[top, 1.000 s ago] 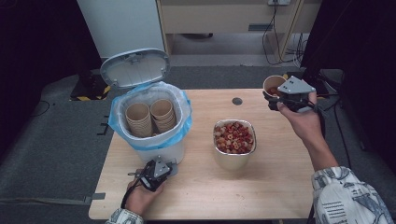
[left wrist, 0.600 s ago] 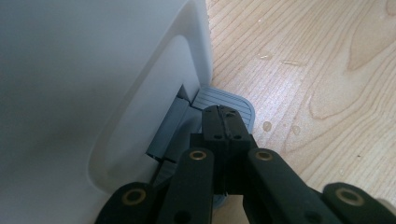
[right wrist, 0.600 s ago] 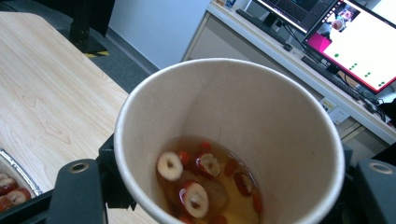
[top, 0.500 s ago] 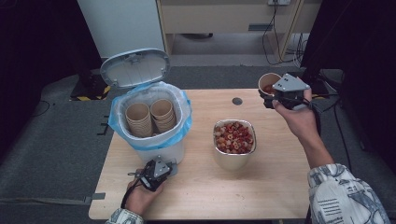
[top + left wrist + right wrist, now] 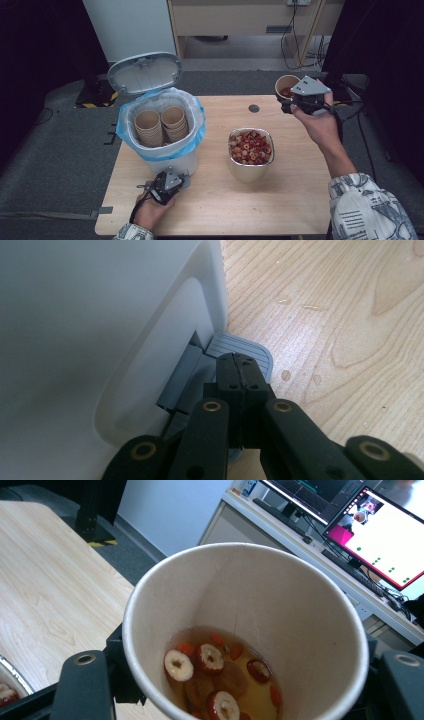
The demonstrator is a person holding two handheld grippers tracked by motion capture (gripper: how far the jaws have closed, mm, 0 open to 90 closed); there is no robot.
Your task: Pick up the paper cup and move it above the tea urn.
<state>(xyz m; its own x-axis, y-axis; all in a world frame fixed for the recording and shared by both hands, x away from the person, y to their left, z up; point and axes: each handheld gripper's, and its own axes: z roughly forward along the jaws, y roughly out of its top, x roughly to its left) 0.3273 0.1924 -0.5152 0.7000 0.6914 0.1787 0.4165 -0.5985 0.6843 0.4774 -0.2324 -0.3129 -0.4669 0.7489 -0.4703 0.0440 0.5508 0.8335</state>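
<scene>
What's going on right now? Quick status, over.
Left gripper shut, pressing bin pedal. Right gripper holds paper cup of soaked fruit. Bin lid up, stacked cups inside.

Closed claw (image 5: 241, 371) on grey pedal (image 5: 240, 346) beside white bin (image 5: 100, 330).

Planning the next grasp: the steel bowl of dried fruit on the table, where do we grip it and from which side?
Grip the steel bowl by its thin rolled rim, one jaw inside, one outside, coming down from above on the right edge. It stands upright and heaped with slices, so a tilt would probably spill. The right gripper is nearest but shut on a paper cup.
</scene>
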